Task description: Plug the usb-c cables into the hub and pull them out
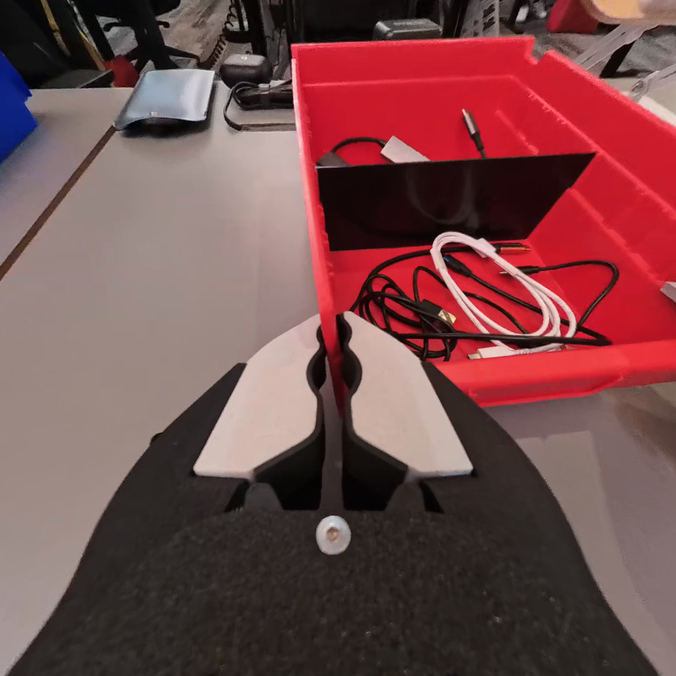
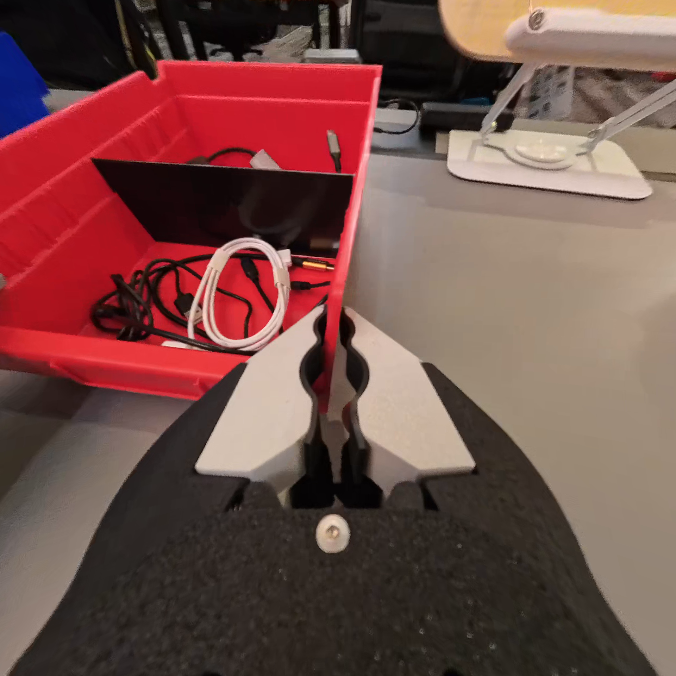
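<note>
A red bin [image 1: 548, 376] stands on a grey table, split by a black divider [image 1: 439, 201]. Behind the divider lie a grey hub [image 1: 402, 150] and a cable with a grey plug [image 1: 470, 124]. In front lie a coiled white cable [image 1: 504, 289] and tangled black cables [image 1: 413, 314]. My left gripper [image 1: 331, 329] is shut on the bin's left wall near the front corner. My right gripper [image 2: 333, 318] is shut on the bin's right wall [image 2: 351, 237] near its front corner. The right wrist view also shows the hub [image 2: 265, 159], the white cable [image 2: 237, 292] and the black cables [image 2: 146, 300].
A dark pouch [image 1: 168, 98], a black case [image 1: 245, 69] and a black cord lie on the table behind the bin. A blue bin [image 1: 11, 109] is at the far left. A white stand base [image 2: 548, 168] sits to the right of the bin. Tip to tip, the grippers are about 20 cm apart.
</note>
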The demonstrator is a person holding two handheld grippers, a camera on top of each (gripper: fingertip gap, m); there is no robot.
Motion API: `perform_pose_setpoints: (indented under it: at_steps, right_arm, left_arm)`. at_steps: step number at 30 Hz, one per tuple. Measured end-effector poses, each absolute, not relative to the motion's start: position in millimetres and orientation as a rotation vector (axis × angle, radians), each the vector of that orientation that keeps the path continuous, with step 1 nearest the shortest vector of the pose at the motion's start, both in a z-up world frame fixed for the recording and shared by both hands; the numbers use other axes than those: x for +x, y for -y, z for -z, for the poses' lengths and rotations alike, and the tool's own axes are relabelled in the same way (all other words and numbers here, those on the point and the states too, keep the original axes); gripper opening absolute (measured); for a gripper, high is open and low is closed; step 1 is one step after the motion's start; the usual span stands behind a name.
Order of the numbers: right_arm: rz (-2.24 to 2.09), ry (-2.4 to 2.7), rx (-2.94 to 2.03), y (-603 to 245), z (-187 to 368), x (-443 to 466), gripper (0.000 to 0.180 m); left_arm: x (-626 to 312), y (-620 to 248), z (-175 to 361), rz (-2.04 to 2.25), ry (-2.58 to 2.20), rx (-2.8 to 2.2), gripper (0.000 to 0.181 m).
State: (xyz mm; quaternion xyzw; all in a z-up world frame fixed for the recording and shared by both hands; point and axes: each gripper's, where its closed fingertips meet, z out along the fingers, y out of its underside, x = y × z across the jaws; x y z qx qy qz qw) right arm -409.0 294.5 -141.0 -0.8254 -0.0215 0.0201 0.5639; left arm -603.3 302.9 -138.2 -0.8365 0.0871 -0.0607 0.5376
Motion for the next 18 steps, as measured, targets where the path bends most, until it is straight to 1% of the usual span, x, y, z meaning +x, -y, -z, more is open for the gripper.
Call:
perform_pose_setpoints:
  at_steps: [3,6,7,8,9,11,12,14,18]
  right_arm:
    - [-0.082,0.081,-1.971,-295,143,-410,0.006]
    - [-0.081,0.255,-2.039,-291,147,-413,0.009]
    - [-0.113,0.326,-2.087,-286,151,-414,0.009]
    - [-0.160,0.371,-2.114,-281,151,-413,0.017]
    - [-0.208,0.419,-2.121,-274,147,-410,0.028]
    - [-0.333,0.500,-2.141,-254,139,-401,0.029]
    - [-0.362,0.523,-2.160,-244,136,-391,0.029]
    - [-0.404,0.598,-2.181,-224,133,-367,0.030]
    - [-0.248,0.637,-2.159,-208,127,-280,0.029]
  left_arm:
    - [-604,-306,138,0.125,-0.161,-2.012,0.002]
    - [-605,-306,138,0.159,-0.107,-2.001,0.003]
    - [-605,-306,138,0.159,-0.098,-1.997,0.006]
    - [-607,-305,139,0.138,-0.090,-2.001,0.012]
    - [-610,-303,140,0.104,-0.088,-2.003,0.017]
    - [-612,-297,136,0.020,-0.109,-1.996,0.022]
    - [-612,-292,132,-0.020,-0.128,-1.996,0.027]
    - [-611,-281,125,-0.093,-0.135,-2.028,0.041]
    - [-604,-255,90,-0.118,-0.034,-2.011,0.039]
